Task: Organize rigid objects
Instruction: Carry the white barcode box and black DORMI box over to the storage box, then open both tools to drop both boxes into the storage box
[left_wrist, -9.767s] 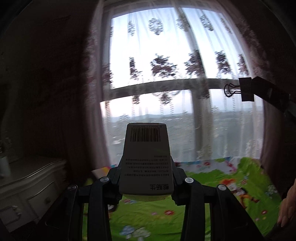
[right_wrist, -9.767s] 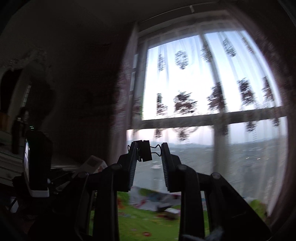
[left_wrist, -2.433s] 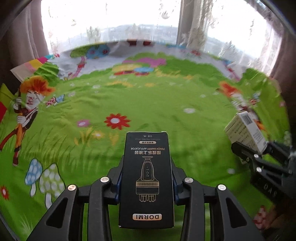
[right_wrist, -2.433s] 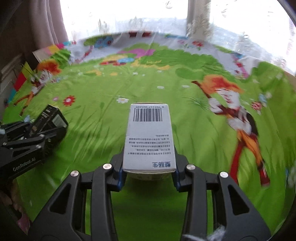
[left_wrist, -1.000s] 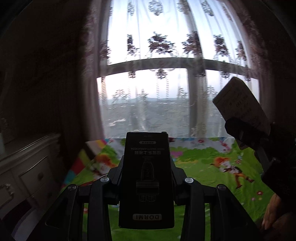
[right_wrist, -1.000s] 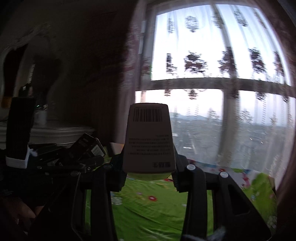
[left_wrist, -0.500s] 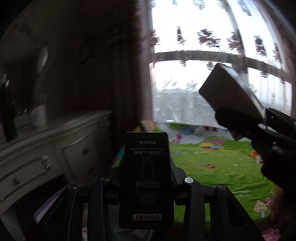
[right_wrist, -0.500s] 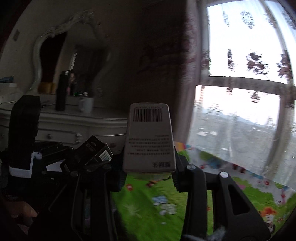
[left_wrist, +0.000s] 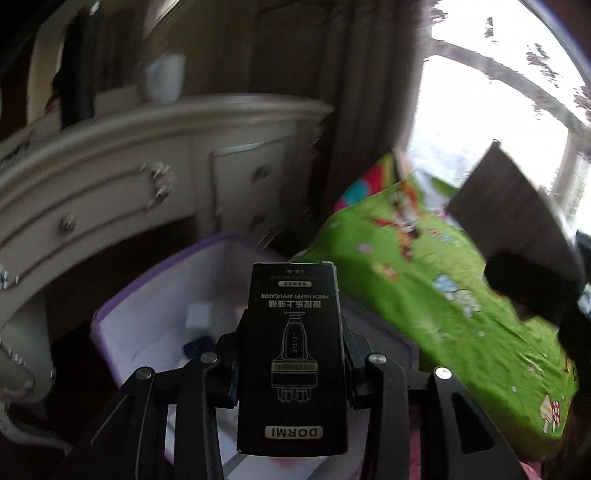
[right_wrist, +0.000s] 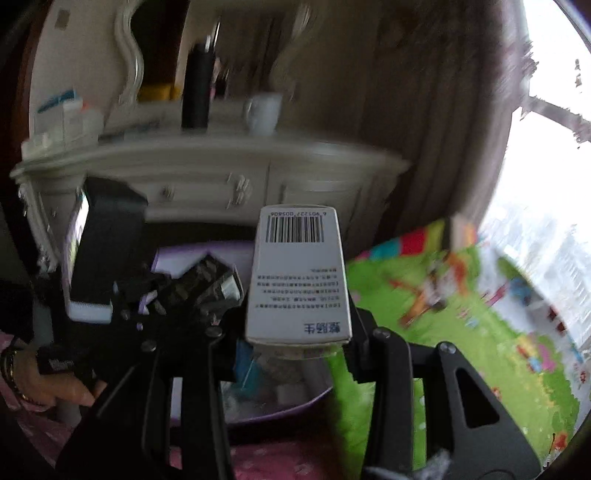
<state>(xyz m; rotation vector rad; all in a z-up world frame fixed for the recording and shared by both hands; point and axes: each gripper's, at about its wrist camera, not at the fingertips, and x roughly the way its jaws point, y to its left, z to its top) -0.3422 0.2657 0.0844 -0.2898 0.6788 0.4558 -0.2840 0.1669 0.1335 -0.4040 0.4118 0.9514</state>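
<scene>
The left gripper (left_wrist: 291, 354) has its jaws closed on a black box (left_wrist: 293, 362), gripped by its two long sides; the box stands up between the fingers, its print upside down to the camera, and hides the fingertips. Below and beyond it sits a purple bin (left_wrist: 122, 317) with white walls. Small things lie inside the bin, one white and one dark blue, too blurred to name, and the box covers the middle of the bin. To the right lies a green mat (left_wrist: 443, 295) with cartoon figures; behind stands a cream dresser (left_wrist: 110, 177), smeared by motion, with a white mug (left_wrist: 164, 79) on top.

The right gripper (right_wrist: 299, 332) has its jaws clamped on a white box (right_wrist: 297, 273) with a barcode at its far end. It is held above the near part of the bin (right_wrist: 284, 406), whose contents are mostly hidden by the fingers and the box. In the left wrist view this white box shows only as a dark, backlit slab at the right edge, cut off. In the right wrist view the black box appears left of the white one, blurred, with a hand (right_wrist: 55, 376) lower left.
</scene>
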